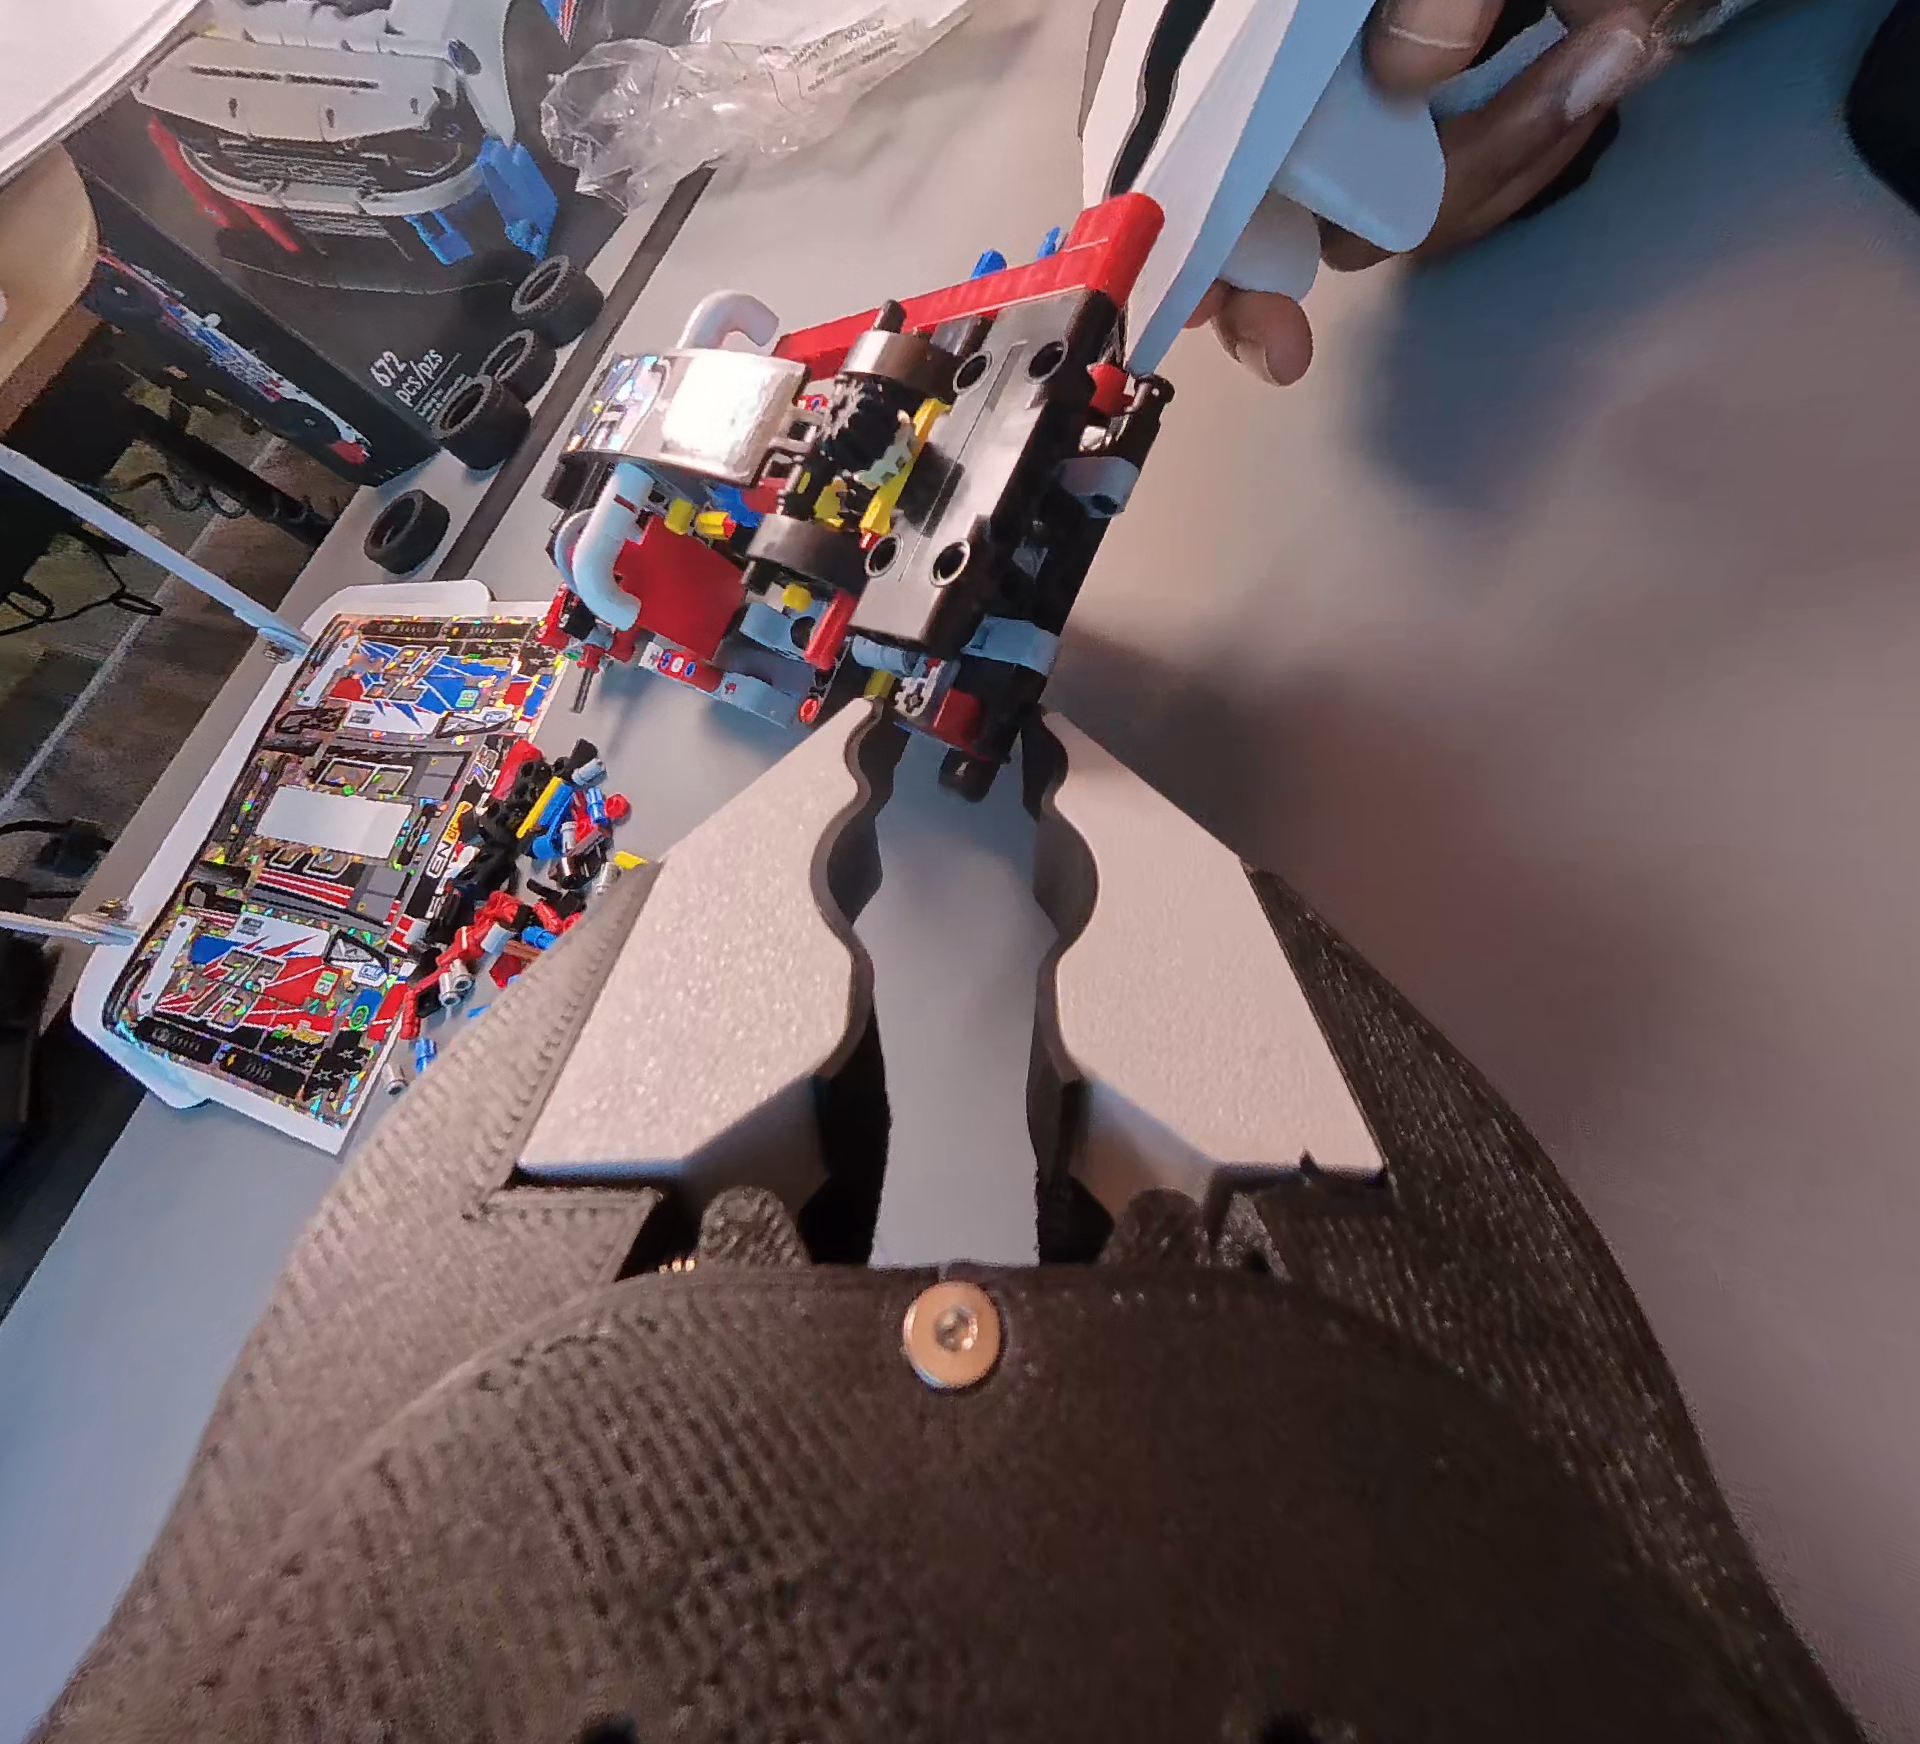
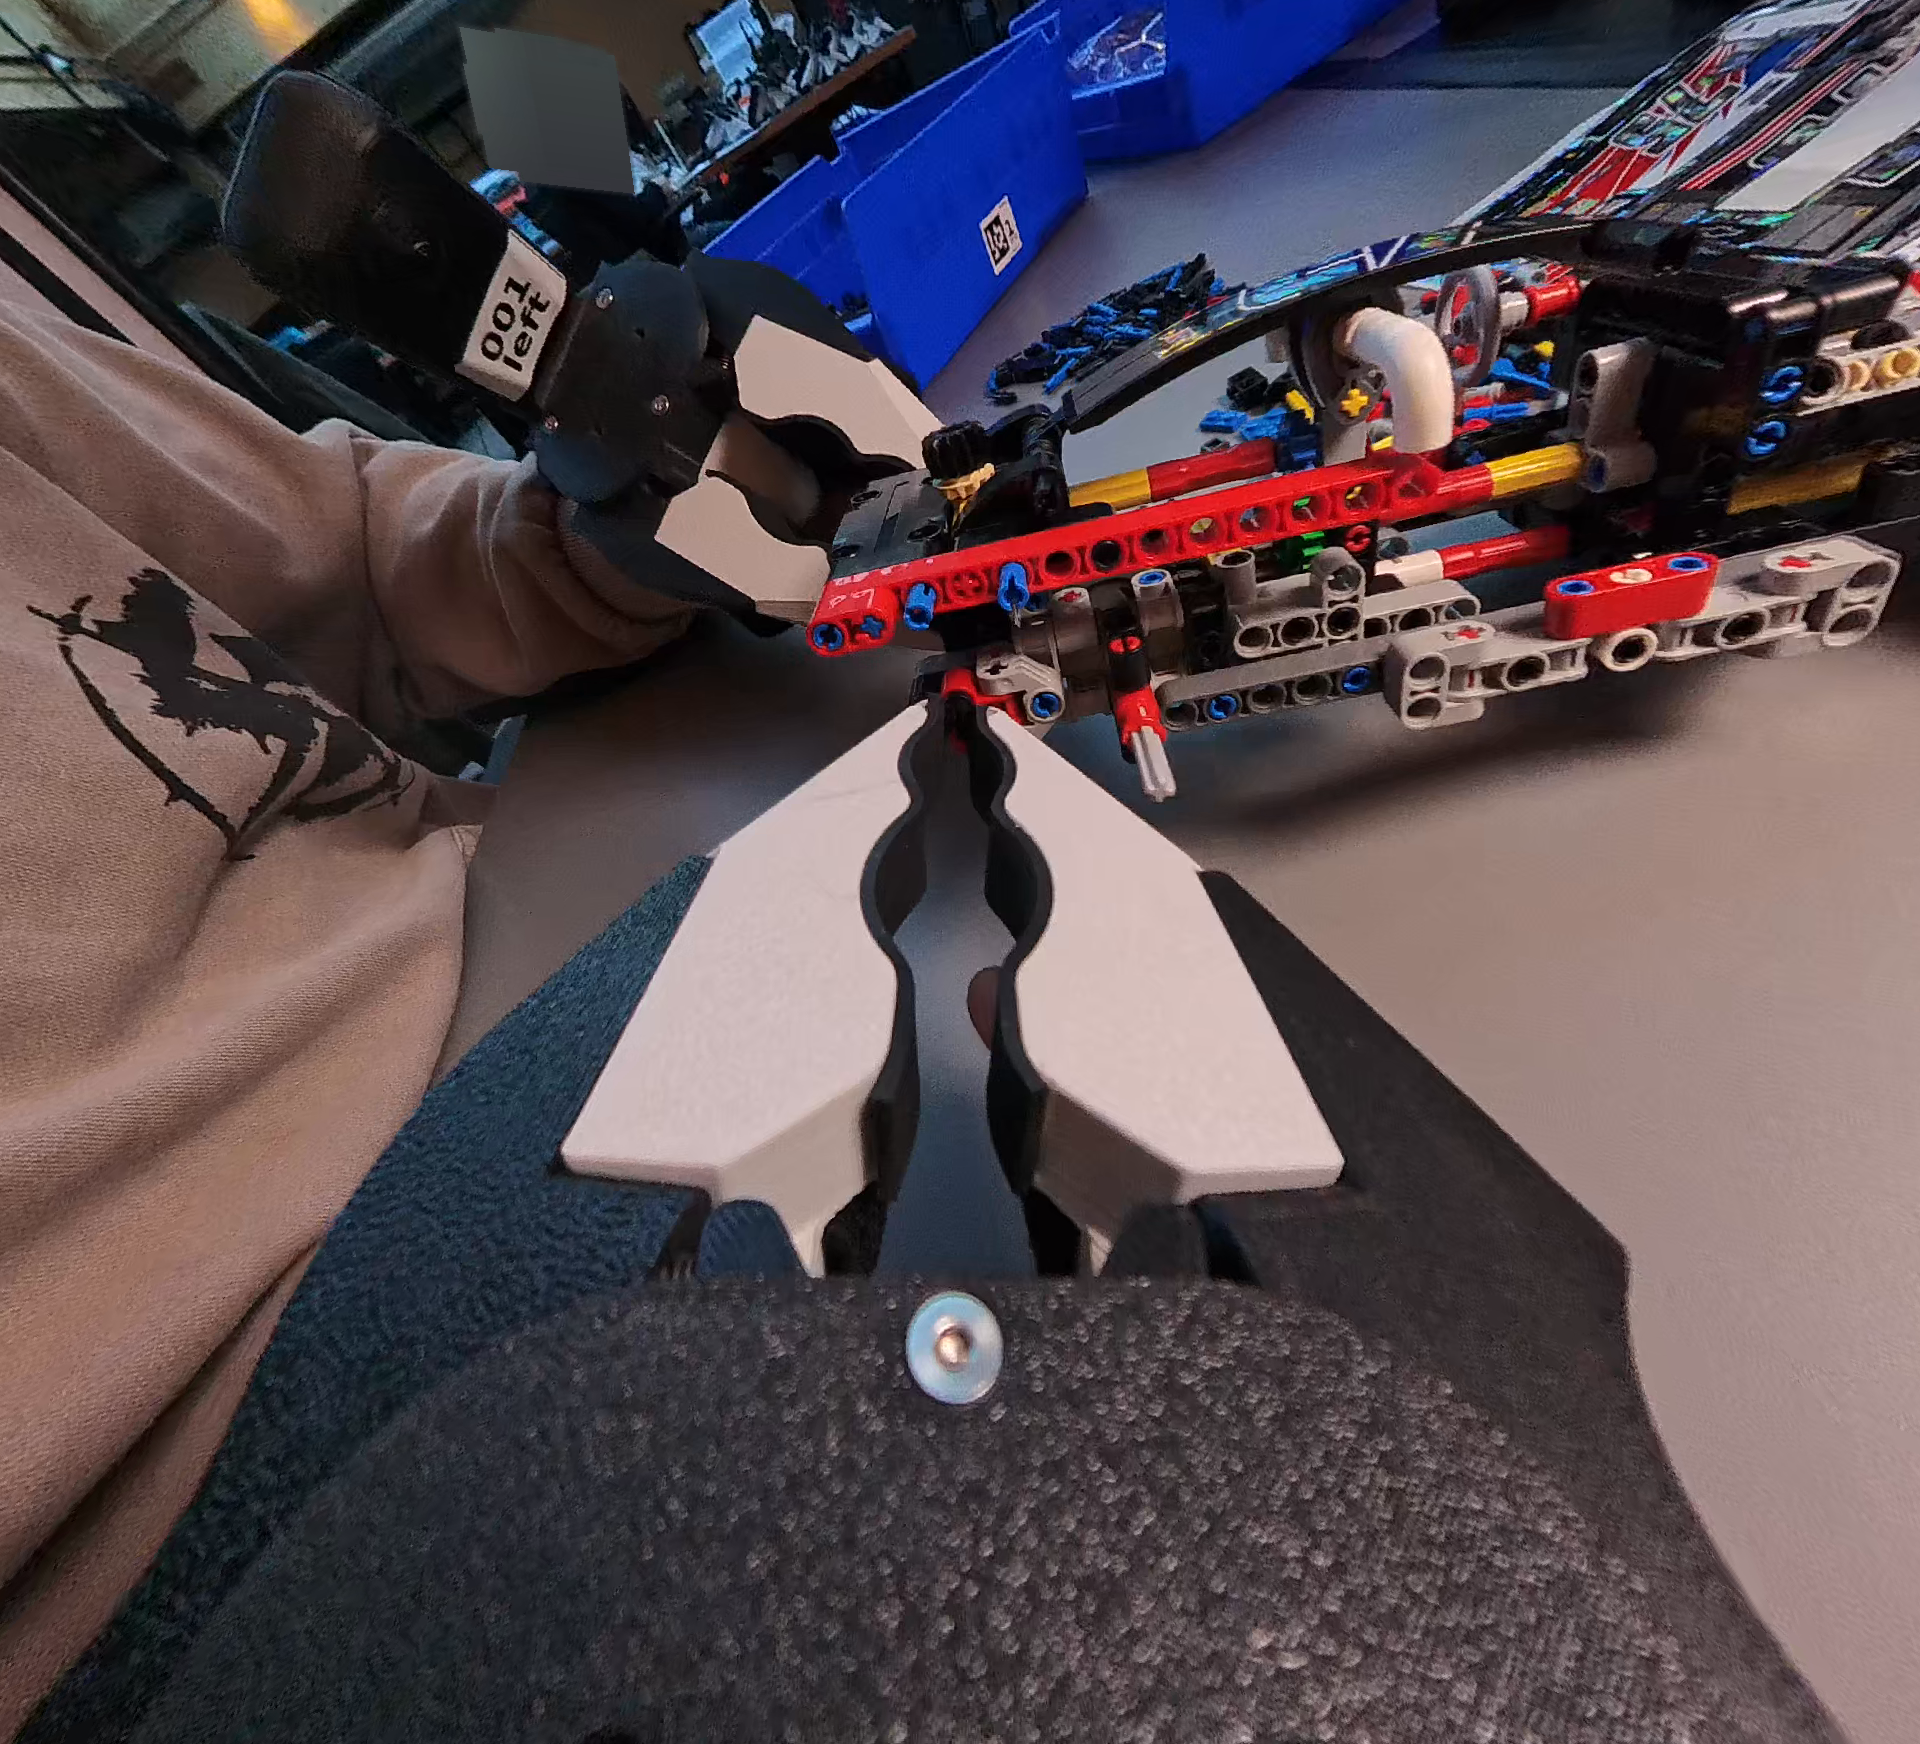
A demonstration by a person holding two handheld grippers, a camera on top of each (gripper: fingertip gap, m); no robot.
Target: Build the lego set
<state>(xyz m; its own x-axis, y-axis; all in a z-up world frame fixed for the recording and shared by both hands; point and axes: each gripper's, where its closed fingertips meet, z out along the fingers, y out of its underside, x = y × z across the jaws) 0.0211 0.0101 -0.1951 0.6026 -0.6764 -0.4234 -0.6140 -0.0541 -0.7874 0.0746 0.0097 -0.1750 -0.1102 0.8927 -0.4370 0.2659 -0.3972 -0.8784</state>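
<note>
Grey and matte, the table (image 1: 1558,759) carries a half-built car chassis (image 1: 883,499) near its middle, with a glittering sticker sheet (image 1: 312,863) and a scatter of small loose pieces (image 1: 530,873) toward one edge, beside the printed set box (image 1: 312,167), four black rubber tyres (image 1: 488,406) and crinkled clear bags (image 1: 790,21). Blue bins (image 2: 966,208) stand along the far edge in the right wrist view. The step in hand looks like fitting a small part at the chassis end while the frame is steadied. The left gripper (image 1: 951,728) has its jaws partly apart around the near end of the build, tips close to a red-and-black connector; whether they actually pinch it I cannot tell. The right gripper (image 2: 956,723) is narrowed to a slim gap, tips at a small red piece (image 2: 961,692) under the long red beam (image 2: 1122,551), seemingly nipping it. Next, a firm, straight push into a hole is likely called for, with the other gripper bracing. The beams are hard glossy plastic, perforated with round holes; a curved white tube (image 2: 1403,369) and a chrome panel (image 1: 686,416) break up the angular frame.
</note>
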